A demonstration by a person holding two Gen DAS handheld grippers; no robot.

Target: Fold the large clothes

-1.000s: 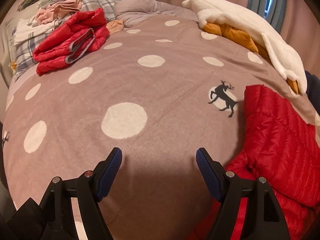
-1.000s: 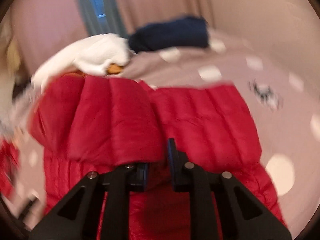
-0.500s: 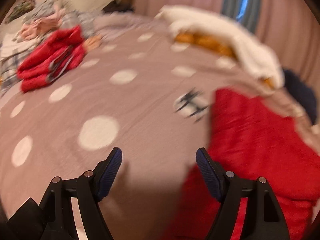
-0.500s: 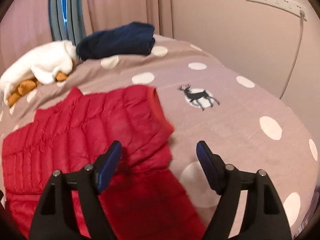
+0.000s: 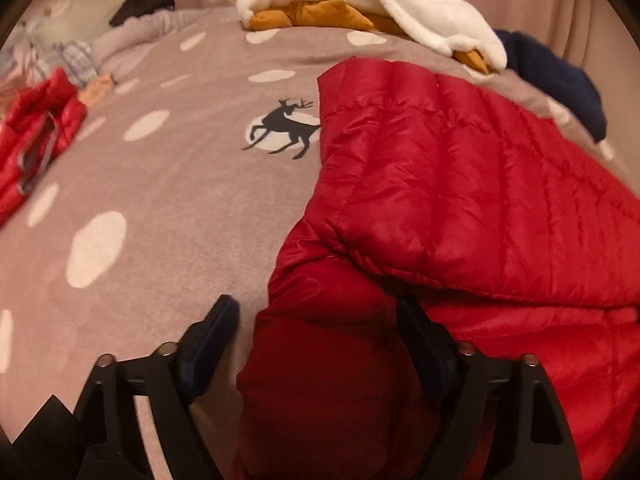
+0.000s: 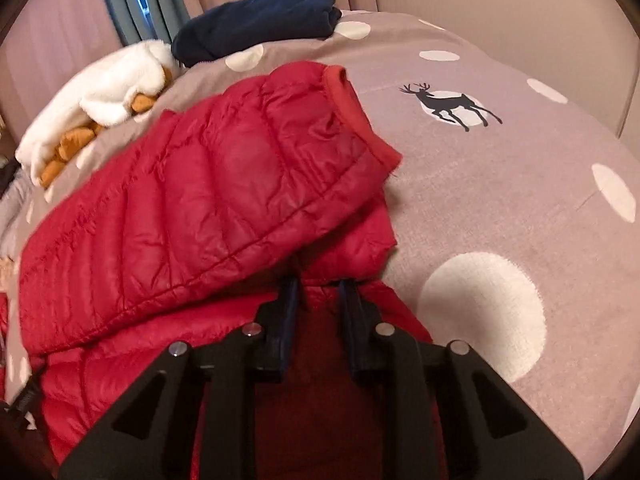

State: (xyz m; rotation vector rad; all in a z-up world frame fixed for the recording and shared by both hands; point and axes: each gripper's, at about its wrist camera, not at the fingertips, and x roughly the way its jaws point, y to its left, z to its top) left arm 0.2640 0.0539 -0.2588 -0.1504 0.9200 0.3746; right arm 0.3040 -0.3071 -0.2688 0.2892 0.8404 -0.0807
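— Jacket (image 5: 460, 184): red, quilted, lying on the bed (image 5: 168, 200), one panel already lapped over its body.

— And the grips?

— Right hand-held gripper (image 6: 320, 292) is closing on the lower edge under that flap; left hand-held gripper (image 5: 316, 320) is opening, a padded fold between its jaws. Bite deep there, then lift both evenly.

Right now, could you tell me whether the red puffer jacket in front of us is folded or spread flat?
Partly folded: one quilted section of the red puffer jacket lies doubled over the layer beneath, its stitched edge overhanging.
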